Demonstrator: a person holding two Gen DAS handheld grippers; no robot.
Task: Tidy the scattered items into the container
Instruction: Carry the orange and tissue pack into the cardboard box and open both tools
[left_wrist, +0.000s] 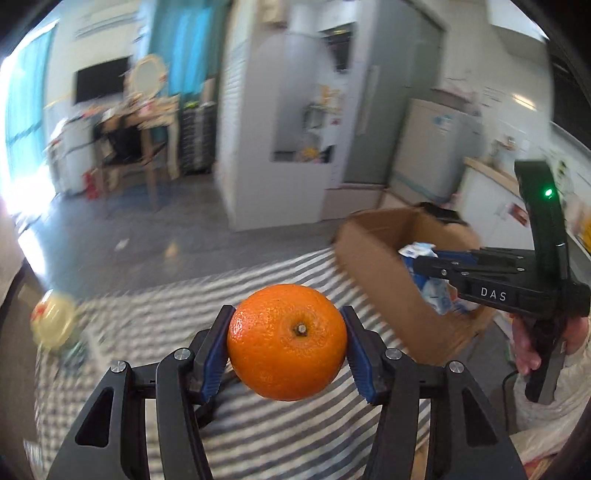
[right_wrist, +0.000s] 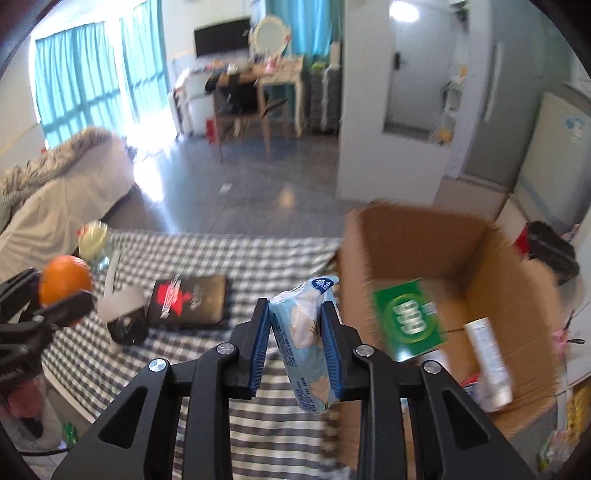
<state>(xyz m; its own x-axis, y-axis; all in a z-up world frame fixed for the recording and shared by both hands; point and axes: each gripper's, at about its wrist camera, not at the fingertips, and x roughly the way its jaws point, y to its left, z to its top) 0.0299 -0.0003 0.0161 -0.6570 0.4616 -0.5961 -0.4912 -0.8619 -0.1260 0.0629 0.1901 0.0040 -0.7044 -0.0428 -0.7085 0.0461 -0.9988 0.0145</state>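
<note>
The left hand-held gripper (left_wrist: 287, 341) is raised level above the checked cloth (left_wrist: 258, 435), its blue ribbed pads clamping one round, dimpled orange (left_wrist: 287, 341). The right hand-held gripper (right_wrist: 295, 341) pinches one soft pale-blue tissue pack (right_wrist: 306, 347) just beside the open cardboard box (right_wrist: 491, 258). Inside the box lie a green packet (right_wrist: 406, 321) and a white tube (right_wrist: 487, 363).

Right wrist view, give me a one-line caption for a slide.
Right gripper clamps a pale blue tissue pack beside the open cardboard box, while the left gripper holds an orange.
</note>
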